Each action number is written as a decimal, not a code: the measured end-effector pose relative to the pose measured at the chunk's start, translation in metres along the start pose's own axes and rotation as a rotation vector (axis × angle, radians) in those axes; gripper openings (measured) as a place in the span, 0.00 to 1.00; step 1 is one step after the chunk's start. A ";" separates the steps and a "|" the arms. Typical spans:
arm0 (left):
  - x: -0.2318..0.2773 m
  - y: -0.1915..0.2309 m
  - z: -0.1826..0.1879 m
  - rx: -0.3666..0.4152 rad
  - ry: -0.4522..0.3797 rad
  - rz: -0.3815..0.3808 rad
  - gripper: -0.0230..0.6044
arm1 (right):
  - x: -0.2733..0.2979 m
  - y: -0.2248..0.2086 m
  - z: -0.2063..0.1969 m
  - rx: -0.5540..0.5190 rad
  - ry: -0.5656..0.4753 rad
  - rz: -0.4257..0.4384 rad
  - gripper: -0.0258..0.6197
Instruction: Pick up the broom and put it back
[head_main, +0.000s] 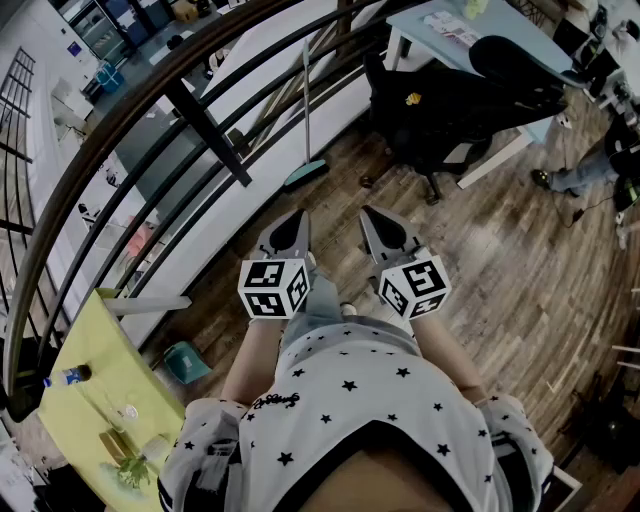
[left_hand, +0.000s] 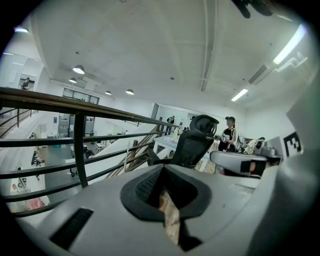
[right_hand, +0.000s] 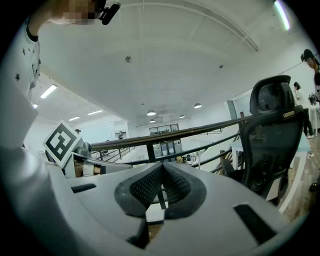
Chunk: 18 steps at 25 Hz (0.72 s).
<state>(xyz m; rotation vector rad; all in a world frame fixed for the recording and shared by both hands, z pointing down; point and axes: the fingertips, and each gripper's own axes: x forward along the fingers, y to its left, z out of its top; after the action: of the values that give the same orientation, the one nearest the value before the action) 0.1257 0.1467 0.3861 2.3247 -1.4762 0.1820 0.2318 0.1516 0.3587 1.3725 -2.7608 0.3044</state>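
Broom (head_main: 304, 175) stands propped against the curved railing (head_main: 190, 115), teal head down on the wooden floor (head_main: 500, 260) and its thin handle running up across the bars. A black office chair (head_main: 440, 110) sits near it on the right, tucked by a pale blue surface (head_main: 440, 35). Nobody has a hold of the broom: both tongs are out in front of the person, side by side, well short of it. Left tongs (head_main: 294, 216) are closed, tips together, nothing between them; their own view looks out over the railing towards the chair. Right tongs (head_main: 368, 214) are closed too and empty, pads meeting in a tight line in the right gripper view.
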 end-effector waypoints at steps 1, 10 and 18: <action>-0.001 0.000 0.001 0.005 -0.003 0.003 0.06 | -0.002 -0.001 -0.001 0.004 -0.001 -0.006 0.03; -0.021 -0.005 0.005 0.004 -0.030 0.003 0.06 | -0.020 0.006 0.003 -0.010 -0.015 -0.021 0.03; -0.031 -0.023 0.007 0.011 -0.013 -0.012 0.06 | -0.039 0.013 0.008 -0.007 -0.008 -0.022 0.03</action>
<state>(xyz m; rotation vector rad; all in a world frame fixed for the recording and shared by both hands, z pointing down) 0.1320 0.1791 0.3644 2.3468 -1.4709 0.1721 0.2455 0.1888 0.3440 1.4046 -2.7486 0.2885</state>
